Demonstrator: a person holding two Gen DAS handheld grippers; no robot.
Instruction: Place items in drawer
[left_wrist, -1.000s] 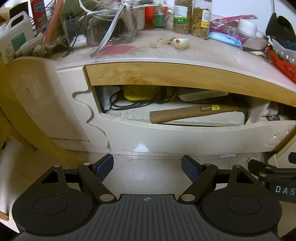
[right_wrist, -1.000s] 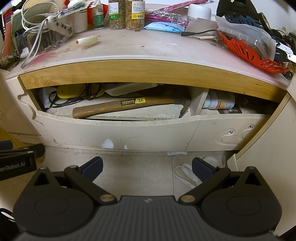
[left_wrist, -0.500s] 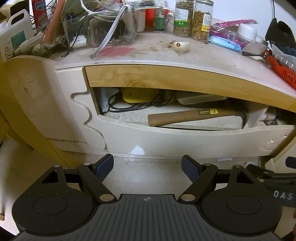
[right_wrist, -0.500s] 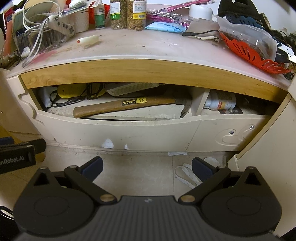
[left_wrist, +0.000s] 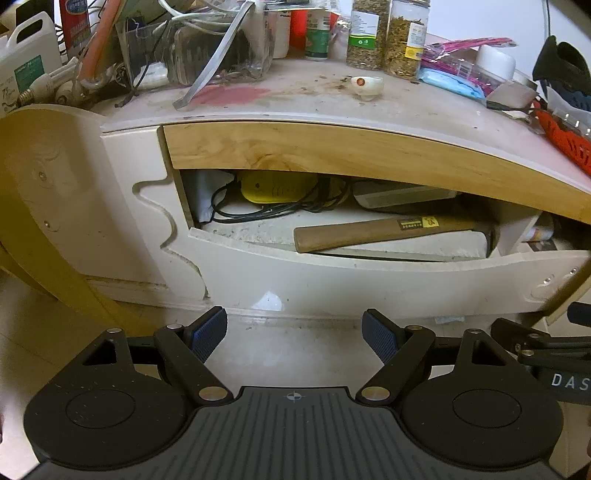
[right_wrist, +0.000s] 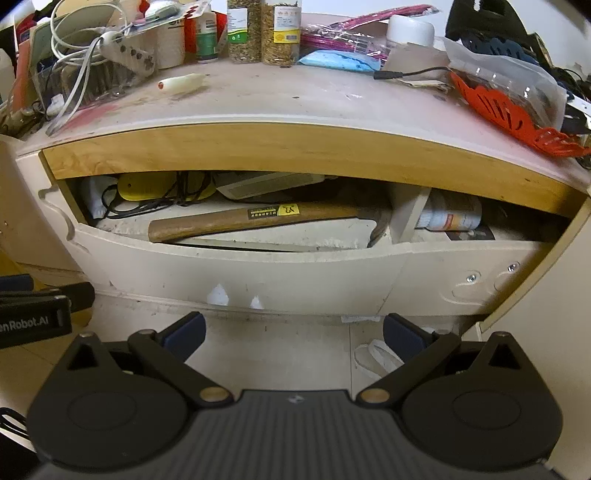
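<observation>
The cream drawer (left_wrist: 369, 284) (right_wrist: 295, 273) stands pulled open under the desk top. In it lie a wooden-handled hammer (left_wrist: 388, 232) (right_wrist: 251, 219), a yellow device with black cable (left_wrist: 277, 186) (right_wrist: 147, 186), a flat grey box (right_wrist: 266, 184) and, in the right compartment, a white bottle (right_wrist: 450, 218). A small white tube (left_wrist: 365, 85) (right_wrist: 181, 82) lies on the desk top. My left gripper (left_wrist: 295, 334) and right gripper (right_wrist: 293, 332) are open and empty, in front of and below the drawer front, side by side.
The desk top (right_wrist: 295, 99) is cluttered: spice jars (right_wrist: 264, 31), a power strip with white cable (right_wrist: 125, 53), a clear box (left_wrist: 207, 48), a blue pack (right_wrist: 338, 61), an orange strainer in plastic (right_wrist: 509, 110). A white jug (left_wrist: 26, 62) stands far left. Tiled floor lies below.
The left gripper has drifted slightly back and right, so the drawer sits a little lower in its view. The right gripper has barely moved. Both stay open.
</observation>
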